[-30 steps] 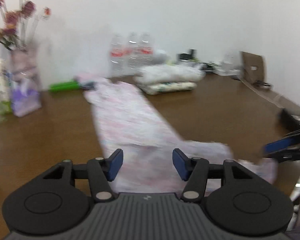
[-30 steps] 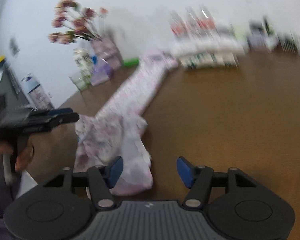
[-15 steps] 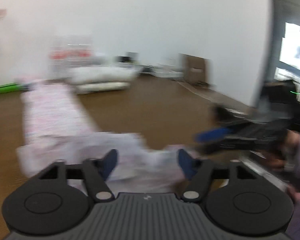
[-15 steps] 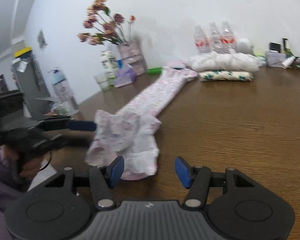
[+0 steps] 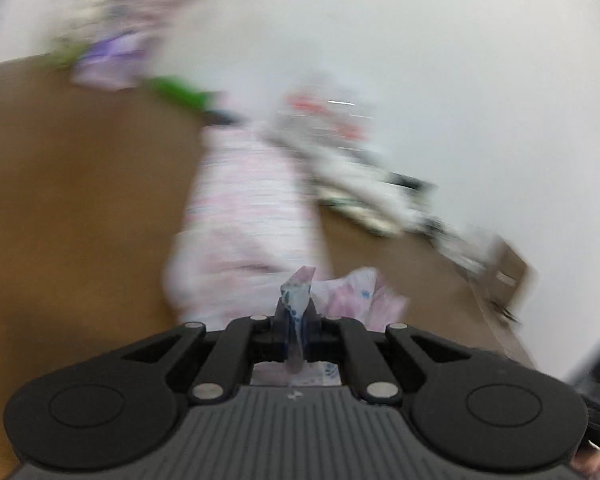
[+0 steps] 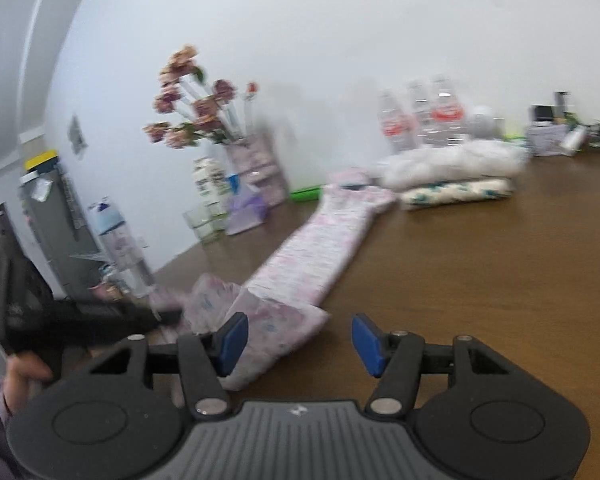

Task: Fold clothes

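Two tongs now unlike: left tongs [image 5: 297, 326], formerly spread, pinching the pink garment [image 5: 244, 236]; right tongs [image 6: 298, 340] spread as before.

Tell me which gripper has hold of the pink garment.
The left gripper: its jaws are shut on the pink garment. The right gripper is open.

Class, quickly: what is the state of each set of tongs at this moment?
Left tongs: closed, pinching a fold of the pink floral garment.
Right tongs: open, holding nothing, just above the wooden table beside the garment's near end.
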The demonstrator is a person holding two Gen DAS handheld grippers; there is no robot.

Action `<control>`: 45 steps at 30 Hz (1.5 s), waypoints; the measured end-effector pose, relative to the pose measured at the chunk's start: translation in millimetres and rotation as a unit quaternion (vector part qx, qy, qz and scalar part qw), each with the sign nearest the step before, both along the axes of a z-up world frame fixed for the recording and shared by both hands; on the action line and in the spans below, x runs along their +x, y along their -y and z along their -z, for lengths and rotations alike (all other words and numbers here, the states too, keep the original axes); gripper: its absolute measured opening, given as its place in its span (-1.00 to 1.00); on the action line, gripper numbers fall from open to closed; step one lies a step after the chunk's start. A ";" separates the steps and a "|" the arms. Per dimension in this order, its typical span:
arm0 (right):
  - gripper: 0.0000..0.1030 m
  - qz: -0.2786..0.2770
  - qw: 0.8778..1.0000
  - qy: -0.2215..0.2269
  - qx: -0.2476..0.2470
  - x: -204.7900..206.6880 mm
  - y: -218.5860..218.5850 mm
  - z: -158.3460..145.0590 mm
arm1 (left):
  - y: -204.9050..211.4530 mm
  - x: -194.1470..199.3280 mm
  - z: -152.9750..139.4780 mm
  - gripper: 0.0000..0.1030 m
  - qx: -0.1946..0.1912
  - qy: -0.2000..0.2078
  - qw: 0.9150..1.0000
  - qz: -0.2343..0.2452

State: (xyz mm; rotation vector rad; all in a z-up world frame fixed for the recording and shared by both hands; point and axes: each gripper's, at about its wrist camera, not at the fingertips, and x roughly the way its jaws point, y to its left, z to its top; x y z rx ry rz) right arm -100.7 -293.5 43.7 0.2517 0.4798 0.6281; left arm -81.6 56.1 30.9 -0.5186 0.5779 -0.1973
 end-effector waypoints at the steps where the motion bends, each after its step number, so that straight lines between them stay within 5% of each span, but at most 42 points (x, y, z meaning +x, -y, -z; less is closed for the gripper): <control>1: 0.11 -0.015 1.000 0.004 -0.004 6.6 -12.7 -1.1 | -7.6 -2.2 4.6 -0.90 -0.009 -0.005 1.000 -0.030; 3: 0.05 -0.040 0.999 0.014 -0.025 20.0 -41.8 -1.5 | -16.9 -1.7 10.5 -0.87 -0.020 -0.020 0.998 -0.063; 5: -0.32 -0.057 0.997 0.006 -0.058 38.8 -71.6 3.6 | -17.8 1.4 13.4 -0.84 -0.021 -0.029 0.997 -0.061; 7: -0.67 -0.055 0.994 -0.022 -0.090 62.6 -97.0 12.1 | -16.1 -0.5 13.8 -0.49 -0.016 -0.031 0.998 -0.053; 8: -0.71 -0.047 0.993 -0.037 -0.103 73.0 -105.1 16.3 | -17.0 -3.9 13.0 -0.23 -0.015 -0.028 0.998 -0.052; 11: -0.72 0.006 0.987 -0.068 -0.142 92.4 -117.4 24.9 | -17.7 -11.6 6.8 -0.22 -0.014 0.003 0.999 -0.039; 13: -0.70 0.017 0.988 -0.074 -0.133 91.8 -111.6 21.9 | -9.8 -11.3 -3.1 -0.27 0.024 0.033 0.999 -0.015; 15: -0.59 0.024 0.991 -0.069 -0.116 84.1 -99.9 15.4 | -0.5 -2.8 -10.4 -0.89 0.073 0.055 0.996 0.009; 16: -0.57 0.032 0.992 -0.064 -0.105 79.3 -93.5 12.1 | 4.0 2.4 -12.7 -0.94 0.095 0.063 0.993 0.019; 21: -0.56 -0.034 0.997 -0.021 -0.067 61.2 -101.5 -0.6 | 4.1 32.2 -5.6 -0.98 0.101 0.051 0.993 0.013; 23: -0.63 -0.052 0.993 -0.023 -0.098 69.1 -124.8 8.3 | -2.9 30.8 -3.0 -0.98 0.093 0.043 0.995 -0.008; 25: -0.68 -0.053 0.988 -0.044 -0.136 81.0 -145.1 21.1 | -7.4 21.7 -7.8 -0.95 0.092 0.056 0.994 0.026; 29: -0.56 -0.061 0.988 -0.042 -0.139 83.9 -141.3 18.5 | 6.0 12.7 -18.6 -0.94 0.150 0.064 0.979 0.126; 32: -0.50 -0.092 0.987 0.011 -0.129 58.7 -114.7 1.0 | 26.5 24.9 -6.9 -0.94 0.213 0.049 0.962 0.163; 35: -0.35 -0.167 0.971 0.072 -0.157 27.7 -107.7 -4.4 | 31.3 43.2 8.4 -0.93 0.228 0.012 0.956 0.183; 40: -0.18 -0.283 0.908 0.146 -0.274 -2.9 -133.7 12.6 | 18.5 54.5 8.7 -0.92 0.194 -0.001 0.960 0.202; 42: -0.30 -0.305 0.893 0.143 -0.299 -0.5 -142.4 19.9 | 12.4 58.6 9.3 -0.91 0.175 -0.009 0.963 0.204; 43: -0.57 -0.314 0.887 0.136 -0.308 2.9 -146.5 23.3 | 11.2 59.1 9.6 -0.91 0.172 -0.011 0.964 0.204; 44: -0.90 -0.320 0.886 0.127 -0.311 6.8 -149.0 25.6 | 10.7 58.2 8.8 -0.90 0.173 -0.012 0.964 0.203; 45: -0.92 -0.320 0.892 0.109 -0.300 12.1 -147.6 25.0 | 10.9 56.9 7.9 -0.90 0.176 -0.012 0.963 0.202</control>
